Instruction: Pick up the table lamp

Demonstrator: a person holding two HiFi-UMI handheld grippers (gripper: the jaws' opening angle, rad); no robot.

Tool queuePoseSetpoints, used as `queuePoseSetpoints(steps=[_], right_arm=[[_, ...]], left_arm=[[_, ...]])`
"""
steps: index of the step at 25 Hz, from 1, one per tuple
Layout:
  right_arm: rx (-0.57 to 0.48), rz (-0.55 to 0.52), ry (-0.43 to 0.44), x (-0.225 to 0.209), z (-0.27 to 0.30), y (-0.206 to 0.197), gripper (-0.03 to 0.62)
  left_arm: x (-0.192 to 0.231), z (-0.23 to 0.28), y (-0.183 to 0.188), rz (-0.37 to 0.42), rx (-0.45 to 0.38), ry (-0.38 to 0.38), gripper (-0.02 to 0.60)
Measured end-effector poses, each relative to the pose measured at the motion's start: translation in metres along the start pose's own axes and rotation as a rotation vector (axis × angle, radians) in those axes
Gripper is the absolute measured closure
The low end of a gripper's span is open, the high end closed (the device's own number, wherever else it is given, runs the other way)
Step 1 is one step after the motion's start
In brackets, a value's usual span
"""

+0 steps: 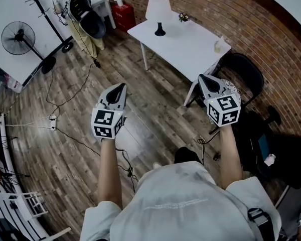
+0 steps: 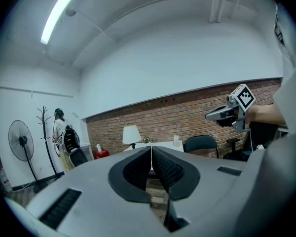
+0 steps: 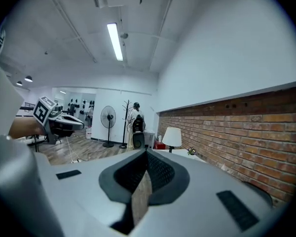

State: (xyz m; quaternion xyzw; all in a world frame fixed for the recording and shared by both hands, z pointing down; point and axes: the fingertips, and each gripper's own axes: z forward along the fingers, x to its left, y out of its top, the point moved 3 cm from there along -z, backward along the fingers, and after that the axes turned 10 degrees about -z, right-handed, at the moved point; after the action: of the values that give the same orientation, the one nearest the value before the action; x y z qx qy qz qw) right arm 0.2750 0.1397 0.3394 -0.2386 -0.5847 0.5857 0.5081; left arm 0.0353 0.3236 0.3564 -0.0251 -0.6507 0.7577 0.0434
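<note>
The table lamp (image 1: 158,10) has a white shade and a black base, and it stands upright at the far end of a white table (image 1: 190,51). It also shows small and far off in the left gripper view, as lamp (image 2: 131,134), and in the right gripper view, as lamp (image 3: 173,137). My left gripper (image 1: 121,88) hangs over the wooden floor, well short of the table, its jaws shut with nothing between them (image 2: 151,151). My right gripper (image 1: 202,78) hovers by the table's near corner, also shut and empty (image 3: 147,155). Both point roughly level toward the table.
A black chair (image 1: 247,73) stands right of the table against the brick wall. On the table are a small plant (image 1: 183,17) and a small pale object (image 1: 219,45). A fan (image 1: 19,37), a coat rack (image 1: 44,8), a hanging bag (image 1: 85,11), a red box (image 1: 123,16) and floor cables (image 1: 55,120) lie to the left.
</note>
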Motion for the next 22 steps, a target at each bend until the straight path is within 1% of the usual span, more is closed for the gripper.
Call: queuePoseSetpoints(steps=[4, 7, 12, 16, 17, 18, 19, 22], right_arm=[[0.030, -0.048, -0.020, 0.003, 0.013, 0.000, 0.592], [0.049, -0.067, -0.030, -0.002, 0.030, -0.003, 0.592], [0.054, -0.071, -0.031, -0.023, 0.078, -0.014, 0.592], [0.026, -0.058, -0.033, -0.051, 0.130, -0.017, 0.592], [0.024, -0.055, -0.034, -0.058, 0.144, -0.018, 0.592], [0.025, -0.053, -0.035, -0.066, 0.158, -0.018, 0.592], [0.027, -0.054, -0.036, -0.075, 0.172, -0.017, 0.592], [0.033, -0.059, -0.029, -0.099, 0.209, -0.015, 0.592]], left_arm=[[0.019, 0.010, -0.005, -0.006, 0.004, -0.001, 0.566], [0.034, 0.027, -0.009, -0.009, 0.012, -0.002, 0.565], [0.063, 0.067, -0.017, -0.001, 0.039, -0.003, 0.565], [0.090, 0.112, -0.010, -0.001, 0.025, -0.009, 0.558], [0.098, 0.125, -0.007, -0.007, 0.025, -0.008, 0.522], [0.105, 0.139, -0.004, -0.015, 0.028, -0.008, 0.451], [0.111, 0.152, -0.001, -0.021, 0.034, -0.008, 0.431], [0.128, 0.191, 0.012, -0.020, 0.039, -0.006, 0.420]])
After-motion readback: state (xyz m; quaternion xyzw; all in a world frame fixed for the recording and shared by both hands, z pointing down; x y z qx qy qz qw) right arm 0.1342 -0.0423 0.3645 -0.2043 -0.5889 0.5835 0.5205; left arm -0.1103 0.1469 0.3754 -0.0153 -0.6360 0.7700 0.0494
